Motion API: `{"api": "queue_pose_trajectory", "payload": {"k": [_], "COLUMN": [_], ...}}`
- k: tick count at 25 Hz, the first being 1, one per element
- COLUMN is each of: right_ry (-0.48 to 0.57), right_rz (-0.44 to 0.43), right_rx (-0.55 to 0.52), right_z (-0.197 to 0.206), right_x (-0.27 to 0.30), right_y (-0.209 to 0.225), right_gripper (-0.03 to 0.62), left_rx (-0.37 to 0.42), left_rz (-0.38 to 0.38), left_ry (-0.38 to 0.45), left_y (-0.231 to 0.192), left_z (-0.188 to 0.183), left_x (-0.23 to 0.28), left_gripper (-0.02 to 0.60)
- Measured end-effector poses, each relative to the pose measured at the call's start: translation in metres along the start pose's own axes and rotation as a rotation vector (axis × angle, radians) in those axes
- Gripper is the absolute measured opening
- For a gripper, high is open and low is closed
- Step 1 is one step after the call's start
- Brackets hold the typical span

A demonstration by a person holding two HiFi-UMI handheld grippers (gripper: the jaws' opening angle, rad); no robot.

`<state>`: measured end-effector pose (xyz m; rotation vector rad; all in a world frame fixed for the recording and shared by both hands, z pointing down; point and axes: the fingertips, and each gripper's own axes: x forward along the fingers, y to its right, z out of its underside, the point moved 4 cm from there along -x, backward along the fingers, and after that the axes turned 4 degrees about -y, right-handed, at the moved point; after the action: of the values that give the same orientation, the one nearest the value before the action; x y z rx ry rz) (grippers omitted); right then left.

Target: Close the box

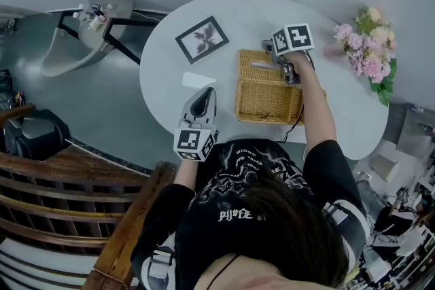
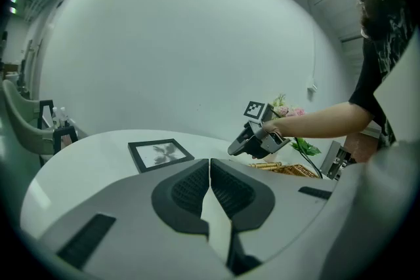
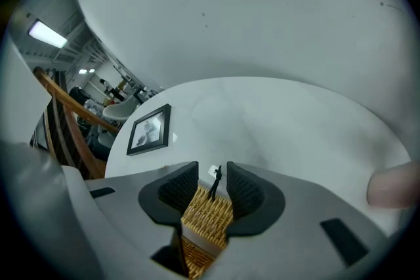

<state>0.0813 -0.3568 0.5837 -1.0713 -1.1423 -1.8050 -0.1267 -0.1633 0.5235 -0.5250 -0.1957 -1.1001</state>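
1. The wicker box (image 1: 265, 95) stands near the middle of the white bench (image 1: 231, 10), just in front of the person, between a framed picture (image 1: 202, 39) and a bunch of pink flowers (image 1: 370, 51).
2. The right hand-held gripper (image 3: 211, 188) is at the far edge of the box. Its jaws stand narrow, with a woven strip of the lid (image 3: 209, 212) between the pads. A small black loop or catch shows at the tip of the strip. I judge this to be a grip on the lid.
3. The left hand-held gripper (image 2: 209, 183) has its jaws pressed together with nothing between them. It sits low over the near-left part of the bench, beside the box and not touching it.
4. From the head view the top of the box reads as a flat woven surface, so the lid appears down or nearly down. I cannot tell whether it is fully seated.
5. Judgement: the closing is well advanced. What is left is to press the lid home, release it, and draw the right hand-held gripper away.
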Motion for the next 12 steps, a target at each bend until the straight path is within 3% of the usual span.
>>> {"api": "queue_pose_trajectory", "payload": {"k": [7, 12], "right_ry": [-0.125, -0.226], "right_rz": [0.007, -0.008], "right_rx": [-0.092, -0.096], "right_z": [-0.005, -0.003], "right_x": [0.02, 0.035], "right_y": [0.002, 0.001], "right_gripper": [0.16, 0.157], "left_rx": [-0.005, -0.014], "left_rz": [-0.028, -0.029], "left_ry": [-0.033, -0.024], "left_y": [-0.013, -0.021], "left_z": [0.01, 0.005], "left_x": [0.005, 0.01], "left_gripper": [0.025, 0.025]}}
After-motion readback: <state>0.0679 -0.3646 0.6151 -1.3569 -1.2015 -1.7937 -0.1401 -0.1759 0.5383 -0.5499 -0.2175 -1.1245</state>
